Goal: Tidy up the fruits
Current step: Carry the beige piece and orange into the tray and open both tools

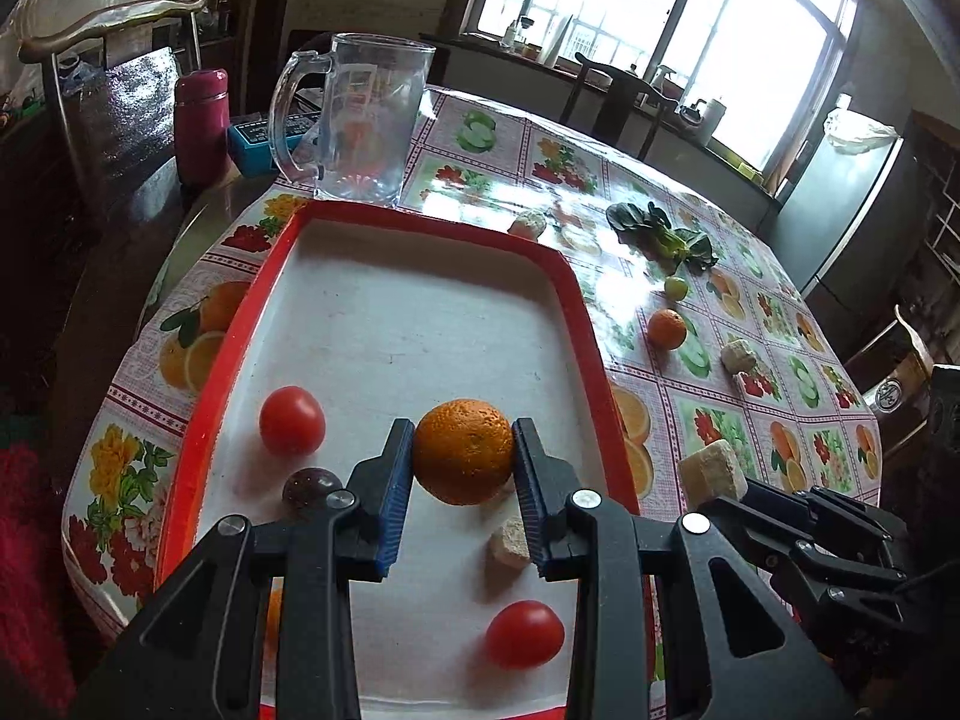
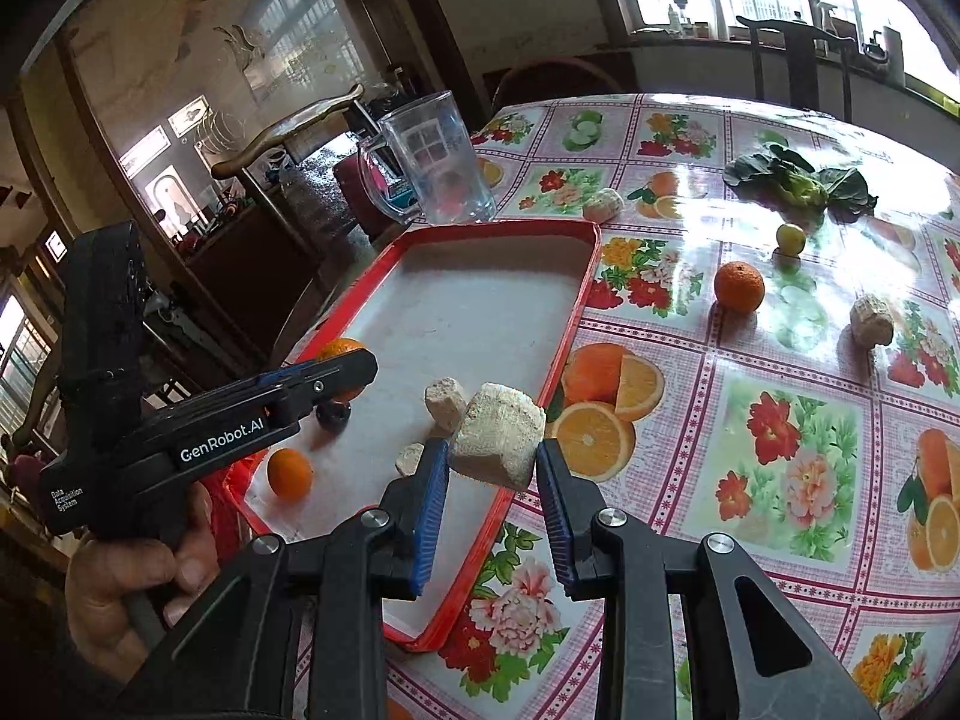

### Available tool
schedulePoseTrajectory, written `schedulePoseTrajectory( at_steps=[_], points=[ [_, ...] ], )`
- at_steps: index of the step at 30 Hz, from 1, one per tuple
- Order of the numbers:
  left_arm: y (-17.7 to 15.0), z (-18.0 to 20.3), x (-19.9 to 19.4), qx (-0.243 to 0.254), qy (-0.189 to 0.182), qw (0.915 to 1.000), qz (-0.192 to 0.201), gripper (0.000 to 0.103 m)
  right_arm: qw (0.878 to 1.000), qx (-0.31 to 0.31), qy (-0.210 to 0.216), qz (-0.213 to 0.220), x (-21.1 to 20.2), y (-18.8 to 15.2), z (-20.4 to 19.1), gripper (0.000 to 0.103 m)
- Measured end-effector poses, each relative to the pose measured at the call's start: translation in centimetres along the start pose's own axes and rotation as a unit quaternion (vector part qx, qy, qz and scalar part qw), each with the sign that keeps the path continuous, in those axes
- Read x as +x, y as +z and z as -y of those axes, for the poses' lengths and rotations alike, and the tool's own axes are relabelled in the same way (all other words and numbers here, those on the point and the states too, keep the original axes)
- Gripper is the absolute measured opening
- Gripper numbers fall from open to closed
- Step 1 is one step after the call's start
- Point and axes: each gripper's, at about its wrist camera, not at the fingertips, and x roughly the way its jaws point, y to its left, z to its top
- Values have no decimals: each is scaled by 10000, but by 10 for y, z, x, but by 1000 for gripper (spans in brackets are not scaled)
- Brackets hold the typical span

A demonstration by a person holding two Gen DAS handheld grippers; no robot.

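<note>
My left gripper (image 1: 462, 450) is shut on a large orange (image 1: 463, 451) and holds it over the red-rimmed white tray (image 1: 420, 228). On the tray lie two tomatoes (image 1: 292, 420) (image 1: 524, 633), a dark purple fruit (image 1: 312, 487) and a beige chunk (image 1: 510, 543). My right gripper (image 2: 493, 459) is shut on a beige block (image 2: 498, 443) above the tray's right rim (image 2: 576, 312). The left gripper (image 2: 336, 378) shows in the right wrist view over the tray. A small orange (image 2: 739, 286), a green fruit (image 2: 790, 237) and a beige lump (image 2: 872, 321) lie on the tablecloth.
A glass mug (image 1: 372, 120) stands behind the tray, with a pink flask (image 1: 201, 123) and a blue box (image 1: 264, 141) to its left. Leafy greens (image 2: 801, 183) lie at the far right. Another beige piece (image 2: 603, 204) sits by the tray's far corner. Chairs stand around the table.
</note>
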Motion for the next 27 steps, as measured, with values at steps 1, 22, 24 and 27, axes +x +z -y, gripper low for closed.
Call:
schedulePoseTrajectory(
  at_steps=[1, 22, 24, 27],
  points=[
    [1, -2, 0, -14, 3, 10000, 3, 30, 10000, -7, 9, -13, 2, 0, -1, 30],
    [39, -53, 28, -377, 250, 9987, -232, 30, 9986, -261, 52, -455, 85, 53, -15, 30],
    [41, -55, 35, -361, 306, 9984, -315, 30, 9981, -315, -2, -535, 96, 55, -16, 30],
    [42, -58, 45, -355, 335, 9979, -428, 30, 9972, -366, -89, -650, 110, 56, -14, 30]
  ],
)
